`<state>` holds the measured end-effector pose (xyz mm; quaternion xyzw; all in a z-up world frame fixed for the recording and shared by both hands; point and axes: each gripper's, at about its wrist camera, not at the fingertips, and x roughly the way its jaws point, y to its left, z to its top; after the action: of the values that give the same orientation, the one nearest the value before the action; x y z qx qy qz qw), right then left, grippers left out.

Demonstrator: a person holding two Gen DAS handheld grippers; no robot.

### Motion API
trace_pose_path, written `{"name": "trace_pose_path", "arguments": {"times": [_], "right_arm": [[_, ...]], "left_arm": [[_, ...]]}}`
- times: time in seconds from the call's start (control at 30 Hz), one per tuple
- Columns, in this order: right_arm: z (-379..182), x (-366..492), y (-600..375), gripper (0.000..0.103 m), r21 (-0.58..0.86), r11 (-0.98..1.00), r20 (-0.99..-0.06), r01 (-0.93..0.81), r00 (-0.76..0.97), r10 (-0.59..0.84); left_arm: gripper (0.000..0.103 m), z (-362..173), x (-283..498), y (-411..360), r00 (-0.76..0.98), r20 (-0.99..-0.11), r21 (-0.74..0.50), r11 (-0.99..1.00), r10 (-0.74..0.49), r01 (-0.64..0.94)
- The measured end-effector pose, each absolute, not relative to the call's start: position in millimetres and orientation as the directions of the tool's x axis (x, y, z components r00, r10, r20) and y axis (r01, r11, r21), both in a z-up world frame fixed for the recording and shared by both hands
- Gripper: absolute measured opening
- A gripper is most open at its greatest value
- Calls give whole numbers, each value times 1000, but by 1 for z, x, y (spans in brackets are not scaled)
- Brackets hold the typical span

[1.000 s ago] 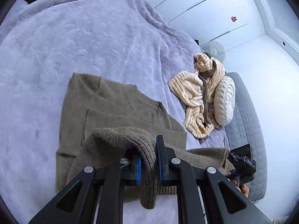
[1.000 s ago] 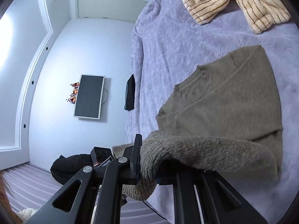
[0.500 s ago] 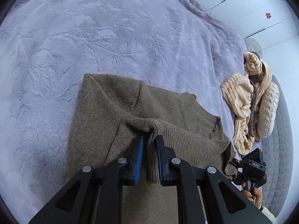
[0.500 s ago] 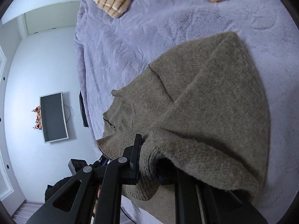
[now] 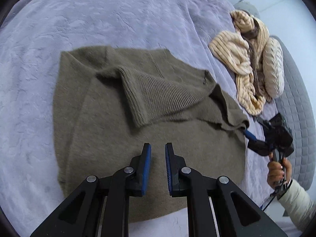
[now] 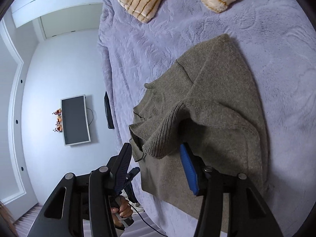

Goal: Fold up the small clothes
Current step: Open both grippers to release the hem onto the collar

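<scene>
An olive-brown knitted sweater [image 5: 110,142] lies folded on the lavender bed cover [image 5: 98,19]. Its ribbed hem [image 5: 158,94] is laid back over the body. My left gripper [image 5: 158,154] hovers over the sweater's near half with its jaws at a narrow gap and nothing between them. In the right wrist view my right gripper [image 6: 156,156] is opening. The ribbed hem [image 6: 158,136] droops loosely between its wide-apart fingers, and the pads do not press on it. From the left wrist view the right gripper [image 5: 249,135] sits at the sweater's right edge.
A cream striped fleece garment [image 5: 243,59] and a white ribbed pillow [image 5: 274,69] lie at the far right of the bed. Beside them is a grey quilted cover [image 5: 296,102]. The bed's edge [image 6: 110,79] drops off toward a wall with a screen [image 6: 75,120].
Both grippers came down and laid the lifted hem onto the sweater. The cloth is out of the left jaws. The right jaws have spread wide.
</scene>
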<state>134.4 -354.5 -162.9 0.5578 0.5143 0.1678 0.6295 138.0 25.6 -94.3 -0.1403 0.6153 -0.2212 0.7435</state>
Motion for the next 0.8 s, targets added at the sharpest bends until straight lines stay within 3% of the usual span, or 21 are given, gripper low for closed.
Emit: {"name": "trace_pose_path", "arguments": {"times": [0.03, 0.1, 0.23, 0.33, 0.43, 0.5, 0.63, 0.8], "right_arm": [[-165, 137, -354, 52, 871, 328, -468, 366, 413, 782], [-171, 148, -351, 37, 875, 309, -455, 372, 419, 786], [-166, 179, -346, 34, 877, 343, -467, 335, 431, 772], [-160, 200, -356, 37, 857, 377, -510, 352, 471, 720], [-152, 211, -370, 58, 842, 382, -535, 380, 504, 678], [-138, 210, -374, 59, 842, 409, -539, 352, 512, 669], [-117, 197, -368, 59, 771, 552, -634, 317, 456, 624], [-121, 184, -339, 59, 757, 611, -651, 231, 346, 676]], "left_arm": [[15, -101, 137, 16, 122, -861, -472, 865, -493, 170], [15, -111, 140, -3, 95, -860, -481, 859, -501, 173], [15, -113, 165, -24, 144, -848, -487, 857, -510, 168], [15, -111, 193, -23, 203, -845, -477, 869, -494, 131], [15, -103, 221, -15, 259, -846, -462, 883, -465, 76], [15, -91, 232, -6, 300, -837, -462, 885, -457, 59], [15, -75, 232, 8, 325, -859, -394, 916, -396, 74], [15, -79, 216, 3, 279, -879, -364, 922, -387, 133]]}}
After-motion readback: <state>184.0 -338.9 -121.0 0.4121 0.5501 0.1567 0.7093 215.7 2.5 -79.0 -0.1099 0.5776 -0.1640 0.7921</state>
